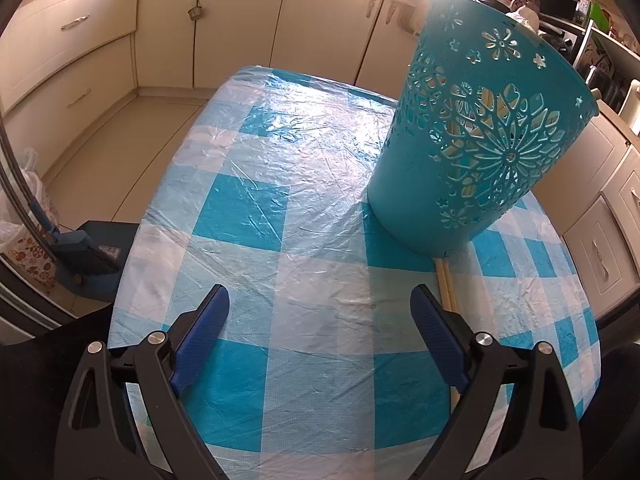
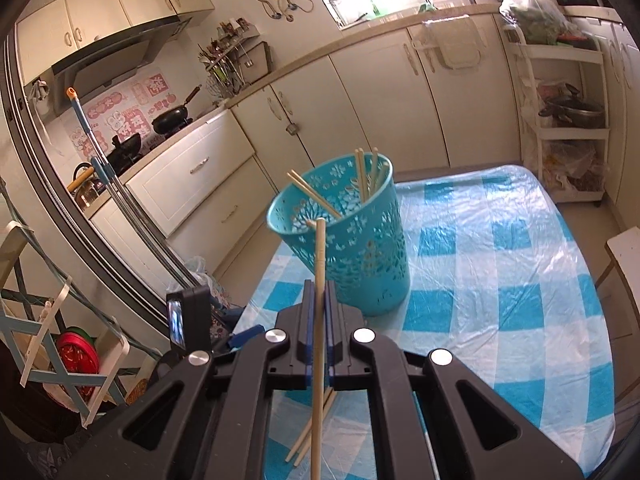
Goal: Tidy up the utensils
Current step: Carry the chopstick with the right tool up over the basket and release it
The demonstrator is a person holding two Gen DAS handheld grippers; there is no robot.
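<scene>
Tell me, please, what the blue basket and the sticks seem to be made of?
The basket looks like moulded plastic, matte turquoise, with clean flower cut-outs through its wall. The sticks look like pale bamboo or wood, unvarnished: a dull beige surface; which of the two I cannot tell.

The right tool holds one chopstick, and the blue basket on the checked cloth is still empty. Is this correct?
Not quite. The right tool does hold one chopstick, but the blue basket on the checked cloth is not empty: the right wrist view shows several chopsticks standing in it.

A home kitchen: cream cabinets [image 2: 372, 92], woks on stove [image 2: 172, 120], range hood [image 2: 112, 56].
</scene>
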